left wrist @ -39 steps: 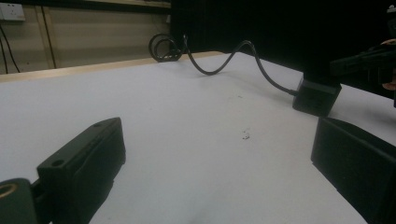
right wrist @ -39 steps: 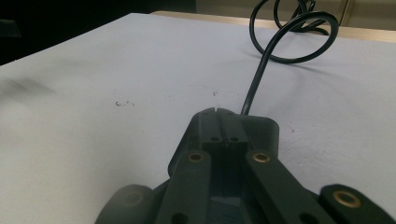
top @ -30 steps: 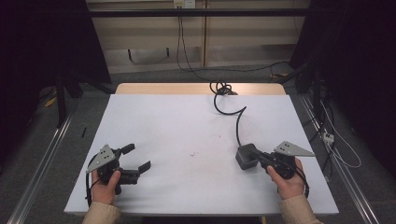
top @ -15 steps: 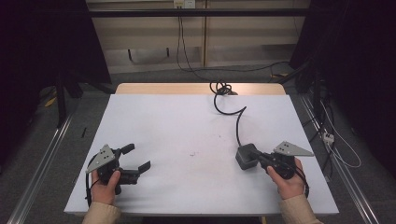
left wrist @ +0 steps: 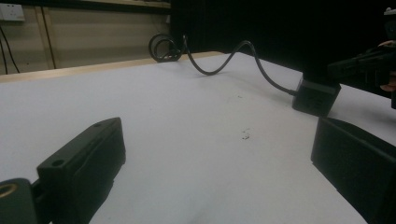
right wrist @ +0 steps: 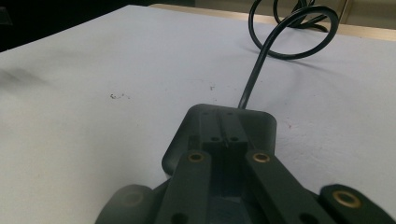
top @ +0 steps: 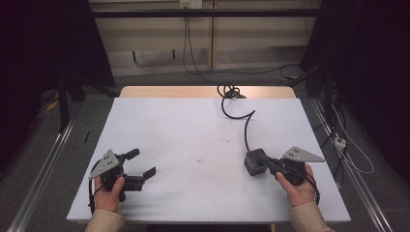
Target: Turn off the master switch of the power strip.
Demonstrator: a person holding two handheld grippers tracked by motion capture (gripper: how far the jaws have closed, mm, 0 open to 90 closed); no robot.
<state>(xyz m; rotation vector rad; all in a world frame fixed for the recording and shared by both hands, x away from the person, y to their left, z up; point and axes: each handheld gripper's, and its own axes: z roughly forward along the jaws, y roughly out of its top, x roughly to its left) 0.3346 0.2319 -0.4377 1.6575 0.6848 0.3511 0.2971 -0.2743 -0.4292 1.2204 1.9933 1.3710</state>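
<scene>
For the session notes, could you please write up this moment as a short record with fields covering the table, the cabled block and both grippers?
surface: white table, wooden strip along its far edge
main object: dark power adapter lying flat on the table's right half
cable: black cable runs from the adapter to a coil at the far edge
right gripper: jaws shut, tips over the adapter's near side; whether they touch it cannot be told
left gripper: jaws open, nothing between them, near the left front of the table
marks: small dark specks mid-table
</scene>
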